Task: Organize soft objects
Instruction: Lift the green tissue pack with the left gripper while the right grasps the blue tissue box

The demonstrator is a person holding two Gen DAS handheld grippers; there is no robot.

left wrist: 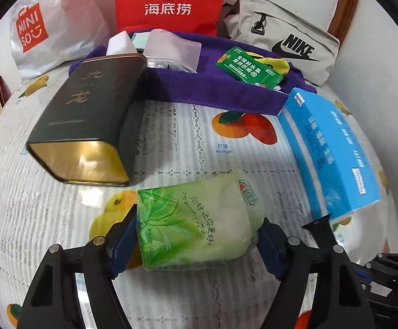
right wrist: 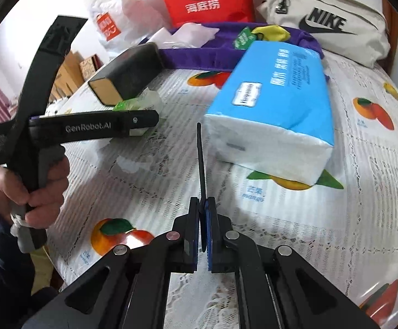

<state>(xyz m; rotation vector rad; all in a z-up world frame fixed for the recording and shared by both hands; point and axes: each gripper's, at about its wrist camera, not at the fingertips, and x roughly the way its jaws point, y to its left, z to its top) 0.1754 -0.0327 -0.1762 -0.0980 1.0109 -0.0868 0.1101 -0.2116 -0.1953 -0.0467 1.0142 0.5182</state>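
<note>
The left gripper (left wrist: 196,235) straddles a soft green plastic-wrapped tissue pack printed with leaves (left wrist: 196,219), its blue pads against the pack's two sides in a grasp, the pack resting on the white lace-patterned tablecloth printed with mangoes and oranges (left wrist: 177,137); how firmly the pads bite cannot be made out. In the right wrist view the same gripper (right wrist: 144,119) appears from the side, held in a person's hand (right wrist: 41,189), and hides most of the green pack. The right gripper (right wrist: 203,205) is clenched with nothing between its pads, a thin black strip rising in front of them. Just beyond the green pack lies a dark green rectangular tin with a gold end (left wrist: 89,115), on its side. To the right, a large blue-and-white plastic pack of tissues (left wrist: 333,150) lies flat, its far end against a purple fabric organizer tray (left wrist: 220,90). The tray holds a small green sachet (left wrist: 251,68), a yellow item only partly seen, and pale packets too jumbled to identify. Behind stand a white plastic shopping bag with a red logo (left wrist: 45,33), a red paper bag (left wrist: 171,2) cut off at the top, and a beige fabric pouch with a black logo (left wrist: 286,41).
</note>
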